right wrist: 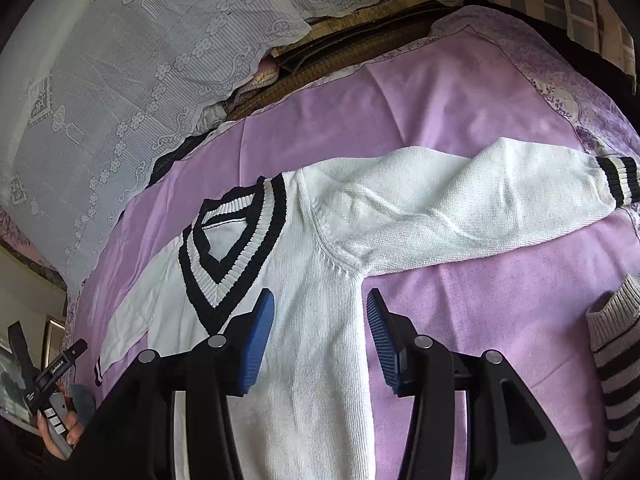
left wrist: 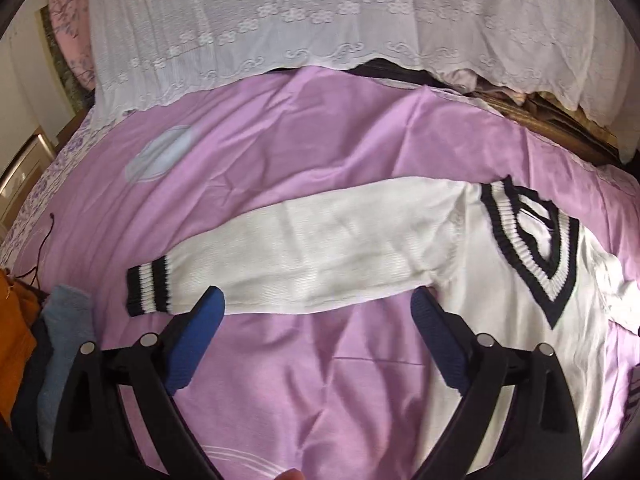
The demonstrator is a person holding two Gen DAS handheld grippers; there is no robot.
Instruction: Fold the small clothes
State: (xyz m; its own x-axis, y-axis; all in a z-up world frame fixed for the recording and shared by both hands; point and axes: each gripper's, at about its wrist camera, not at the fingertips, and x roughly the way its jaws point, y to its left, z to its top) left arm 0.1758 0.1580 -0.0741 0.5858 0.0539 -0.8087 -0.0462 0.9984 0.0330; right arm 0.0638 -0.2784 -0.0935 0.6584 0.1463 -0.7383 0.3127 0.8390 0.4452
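A white knit sweater [left wrist: 500, 320] with a black-and-white striped V-neck collar [left wrist: 532, 240] lies spread flat on the purple bedsheet [left wrist: 320, 140]. One sleeve [left wrist: 320, 248] stretches left and ends in a striped cuff [left wrist: 150, 290]. My left gripper [left wrist: 318, 294] hovers at that sleeve's near edge, jaws wide open, with nothing between the blue pads. In the right wrist view the sweater's body [right wrist: 320, 380] runs under my right gripper [right wrist: 320, 294], just below the armpit. Its jaws stand partly apart and grip nothing. The other sleeve [right wrist: 460, 208] reaches right.
A white lace cover [left wrist: 280, 20] drapes the back of the bed. Orange cloth [left wrist: 12, 320] and blue cloth [left wrist: 64, 340] lie piled at the left edge. A striped grey garment [right wrist: 616, 360] lies at the right. A hand [right wrist: 60, 432] holds a black device at lower left.
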